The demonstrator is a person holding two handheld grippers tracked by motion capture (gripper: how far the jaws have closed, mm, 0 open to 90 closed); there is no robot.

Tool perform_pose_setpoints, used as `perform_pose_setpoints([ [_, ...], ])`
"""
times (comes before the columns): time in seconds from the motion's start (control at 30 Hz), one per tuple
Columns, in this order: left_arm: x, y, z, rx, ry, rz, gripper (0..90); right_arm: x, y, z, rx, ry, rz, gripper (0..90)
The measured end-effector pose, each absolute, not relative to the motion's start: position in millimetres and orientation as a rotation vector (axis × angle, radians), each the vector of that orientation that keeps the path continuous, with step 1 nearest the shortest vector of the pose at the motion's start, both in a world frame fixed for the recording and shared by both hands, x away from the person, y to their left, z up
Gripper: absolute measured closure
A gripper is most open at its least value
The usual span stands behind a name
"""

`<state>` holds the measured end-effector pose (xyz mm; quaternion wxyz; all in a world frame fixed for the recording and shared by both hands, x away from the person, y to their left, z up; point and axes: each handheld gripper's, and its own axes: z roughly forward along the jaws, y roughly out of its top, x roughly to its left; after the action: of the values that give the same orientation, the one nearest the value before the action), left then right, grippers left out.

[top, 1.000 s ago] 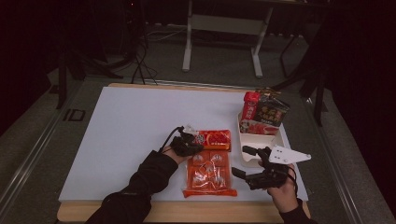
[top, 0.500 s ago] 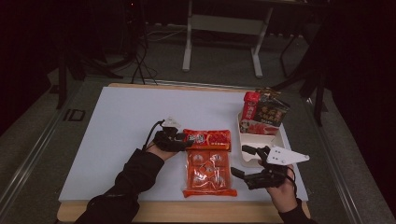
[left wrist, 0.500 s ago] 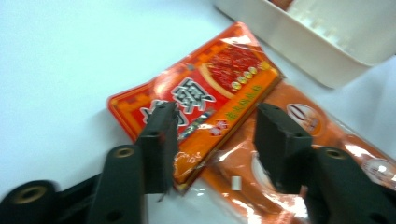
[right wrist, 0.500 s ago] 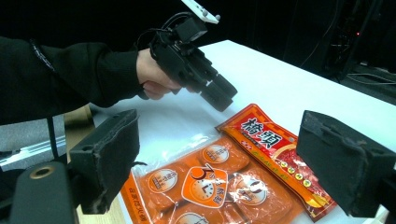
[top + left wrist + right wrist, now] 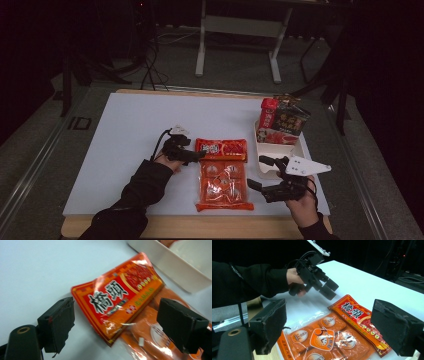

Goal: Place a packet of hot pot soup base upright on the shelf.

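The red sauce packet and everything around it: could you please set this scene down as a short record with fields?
surface: white table
red sauce packet: flat on the table, one edge lying over the orange multi-pack
orange multi-pack: flat, near the table's front edge
white tray: right of the packet, holding upright snack packs at its far end
left gripper: open, fingers either side of the packet's corner, not gripping
right gripper: open, held just above the table beside the tray, holding nothing
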<state>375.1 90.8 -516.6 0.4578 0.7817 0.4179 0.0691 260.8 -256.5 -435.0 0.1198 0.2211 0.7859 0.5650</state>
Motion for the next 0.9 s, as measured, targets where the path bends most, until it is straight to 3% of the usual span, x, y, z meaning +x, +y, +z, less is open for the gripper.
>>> perform_pose_setpoints([
  [0.1,377.1,92.9,-518.7,1.929,1.056,0.212,15.4,260.2,-256.1,-434.6,0.645,2.299,1.648,13.2],
  [0.17,382.9,96.5,-522.4,1.943,1.139,0.174,15.4,260.1,-256.0,-434.4,0.646,2.299,1.646,13.2],
  [0.4,390.0,102.7,-534.0,1.953,1.116,0.113,16.8,260.3,-255.1,-435.3,0.650,2.305,1.638,13.2],
  [0.9,408.2,92.4,-546.7,1.996,1.080,0.031,41.4,257.2,-259.6,-437.2,0.657,2.306,1.633,13.2],
])
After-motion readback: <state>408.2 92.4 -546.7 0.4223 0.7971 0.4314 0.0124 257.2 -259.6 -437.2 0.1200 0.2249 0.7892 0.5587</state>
